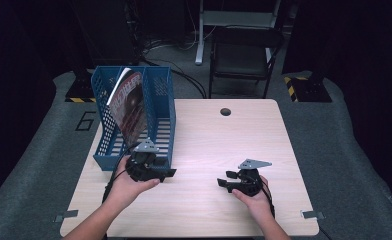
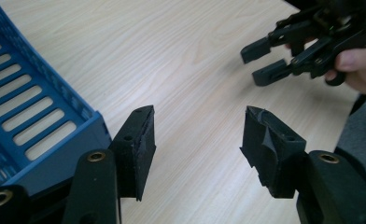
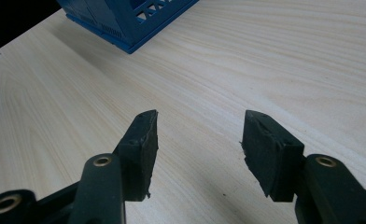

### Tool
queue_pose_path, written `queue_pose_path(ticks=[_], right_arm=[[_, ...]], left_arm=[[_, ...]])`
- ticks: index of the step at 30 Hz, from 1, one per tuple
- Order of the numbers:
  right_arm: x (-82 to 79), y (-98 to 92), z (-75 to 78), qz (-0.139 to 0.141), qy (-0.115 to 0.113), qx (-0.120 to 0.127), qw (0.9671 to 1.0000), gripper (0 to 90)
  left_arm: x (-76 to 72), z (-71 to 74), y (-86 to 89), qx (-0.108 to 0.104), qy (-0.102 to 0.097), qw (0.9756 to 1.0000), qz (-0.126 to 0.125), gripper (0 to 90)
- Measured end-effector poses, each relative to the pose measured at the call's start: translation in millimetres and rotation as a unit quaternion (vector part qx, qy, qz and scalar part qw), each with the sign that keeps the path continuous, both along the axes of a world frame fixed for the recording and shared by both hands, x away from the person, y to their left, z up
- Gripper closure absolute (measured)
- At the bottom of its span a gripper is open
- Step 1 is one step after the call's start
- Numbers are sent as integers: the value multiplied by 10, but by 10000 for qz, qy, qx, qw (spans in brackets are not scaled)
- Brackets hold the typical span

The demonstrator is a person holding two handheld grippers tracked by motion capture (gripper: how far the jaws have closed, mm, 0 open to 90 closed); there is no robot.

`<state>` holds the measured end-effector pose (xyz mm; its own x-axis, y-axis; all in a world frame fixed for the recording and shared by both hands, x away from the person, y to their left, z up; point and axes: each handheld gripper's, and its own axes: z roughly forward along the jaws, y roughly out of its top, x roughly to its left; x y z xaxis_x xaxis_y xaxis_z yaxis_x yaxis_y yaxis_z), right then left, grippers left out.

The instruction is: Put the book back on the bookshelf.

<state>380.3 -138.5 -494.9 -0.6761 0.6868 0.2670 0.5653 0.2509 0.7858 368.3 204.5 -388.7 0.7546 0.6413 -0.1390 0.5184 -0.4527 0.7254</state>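
Observation:
A blue slotted file rack point(image 1: 160, 100) stands at the table's left, with a red-covered magazine point(image 1: 129, 107) leaning upright inside it. My left gripper point(image 1: 170, 174) sits low at the rack's near right corner, jaws pointing right. In the left gripper view its jaws point(image 2: 200, 112) stand open over bare wood with nothing between them, the rack's base point(image 2: 36, 116) to their left. My right gripper point(image 1: 224, 178) rests near the table's front right, pointing left toward the other one. It is open and empty point(image 3: 200, 114), and the left gripper view also catches it point(image 2: 252, 65).
The light wooden table point(image 1: 224, 140) has a round cable hole point(image 1: 225, 111) near its far edge. A dark folding chair point(image 1: 244, 55) stands behind the table on grey carpet. The rack's corner point(image 3: 125, 18) lies ahead of the right gripper.

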Motion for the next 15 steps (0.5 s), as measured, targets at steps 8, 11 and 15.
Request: queue_pose_path(ticks=[8,11,15], right_arm=[[0,1,-3,-15,54,26,10000,453],[1,0,-2,-9,34,26,10000,453],[4,-1,-2,-3,27,24,10000,453]], left_arm=[[-102,-321,-37,6,56,9999,-86,440],[-124,-423,-31,10,79,9999,-137,439],[-146,-548,-33,-99,97,9998,-123,439]])
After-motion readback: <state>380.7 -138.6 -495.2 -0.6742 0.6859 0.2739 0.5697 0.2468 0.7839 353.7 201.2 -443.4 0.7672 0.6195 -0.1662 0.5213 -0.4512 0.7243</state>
